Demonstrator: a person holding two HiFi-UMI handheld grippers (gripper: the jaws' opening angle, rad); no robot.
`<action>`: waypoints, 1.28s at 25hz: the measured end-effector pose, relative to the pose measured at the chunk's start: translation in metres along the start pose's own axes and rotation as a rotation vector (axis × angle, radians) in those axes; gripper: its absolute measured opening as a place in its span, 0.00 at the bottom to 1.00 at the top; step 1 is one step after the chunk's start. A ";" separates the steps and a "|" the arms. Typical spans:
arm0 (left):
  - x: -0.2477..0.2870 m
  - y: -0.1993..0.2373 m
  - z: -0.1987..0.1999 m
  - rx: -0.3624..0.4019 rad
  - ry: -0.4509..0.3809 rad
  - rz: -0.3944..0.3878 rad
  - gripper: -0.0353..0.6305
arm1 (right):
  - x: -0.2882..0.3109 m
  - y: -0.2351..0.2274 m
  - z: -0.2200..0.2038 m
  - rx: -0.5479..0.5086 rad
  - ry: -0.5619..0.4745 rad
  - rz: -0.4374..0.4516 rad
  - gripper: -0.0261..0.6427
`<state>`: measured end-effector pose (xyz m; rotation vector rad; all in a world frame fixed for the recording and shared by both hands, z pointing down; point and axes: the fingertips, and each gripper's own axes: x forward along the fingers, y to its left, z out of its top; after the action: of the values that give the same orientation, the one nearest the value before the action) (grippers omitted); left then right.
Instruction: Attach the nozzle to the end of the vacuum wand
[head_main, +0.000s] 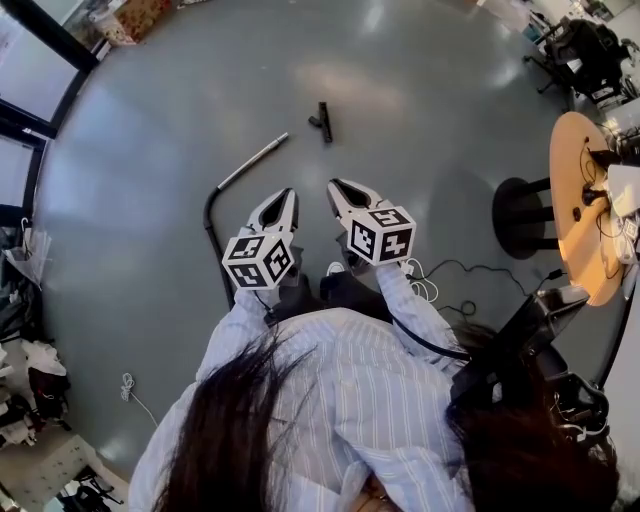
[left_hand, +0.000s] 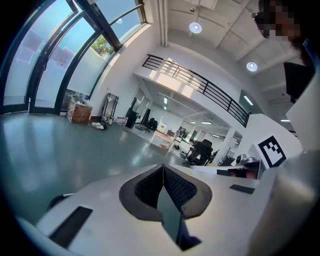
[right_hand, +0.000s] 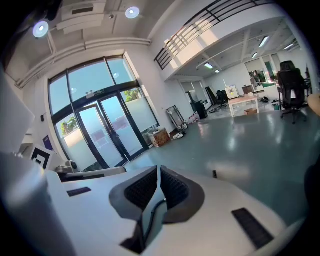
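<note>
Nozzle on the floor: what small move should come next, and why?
Probably lower the right claw toward the nozzle and open it: it and the left claw are shut and empty, and the nozzle lies on the floor, apart from the wand.

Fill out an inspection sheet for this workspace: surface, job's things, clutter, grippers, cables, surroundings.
Surface: glossy grey floor, bare in the middle.
Job's things: vacuum wand lies on the floor; nozzle lies apart from it, not attached.
Clutter: cardboard box by the windows; piled belongings along the left edge.
Grippers: left hand-held gripper shut, empty; right hand-held gripper shut, empty; neither touches wand or nozzle.
Cables: white cable and black cable on the floor at the person's right; white cord at the left.
Surroundings: round wooden table, black stool, glass doors.
</note>
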<state>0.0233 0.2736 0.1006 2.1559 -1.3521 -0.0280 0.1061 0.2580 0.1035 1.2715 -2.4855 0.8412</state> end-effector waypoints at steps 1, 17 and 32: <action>0.006 -0.004 0.000 -0.001 -0.002 0.003 0.06 | -0.002 -0.007 0.002 0.003 0.002 0.003 0.07; 0.055 0.040 0.013 -0.041 -0.003 0.130 0.06 | 0.054 -0.060 0.018 0.035 0.041 0.064 0.07; 0.189 0.220 0.104 0.040 0.145 0.060 0.06 | 0.248 -0.108 0.091 0.138 0.069 -0.084 0.07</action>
<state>-0.0971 -0.0001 0.1745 2.1048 -1.3428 0.1771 0.0487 -0.0106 0.1806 1.3559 -2.3383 1.0332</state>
